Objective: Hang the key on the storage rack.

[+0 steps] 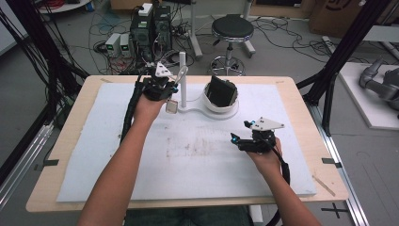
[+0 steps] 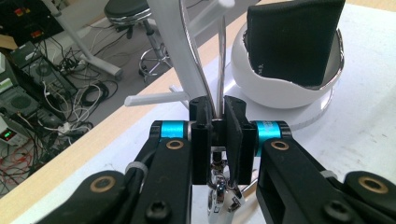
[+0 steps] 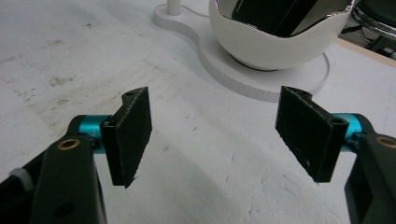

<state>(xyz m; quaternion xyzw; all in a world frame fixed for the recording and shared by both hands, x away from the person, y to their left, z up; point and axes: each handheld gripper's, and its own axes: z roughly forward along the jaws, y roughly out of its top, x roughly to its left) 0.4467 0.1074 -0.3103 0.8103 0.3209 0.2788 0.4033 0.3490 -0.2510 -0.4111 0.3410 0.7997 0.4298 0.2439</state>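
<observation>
A black round stool on a chrome base (image 1: 231,35) stands at the upper middle of the frame, beyond the light wooden table (image 1: 61,155). Black computer towers (image 1: 150,29) sit among tangled floor cables (image 1: 101,28) at upper left.
</observation>
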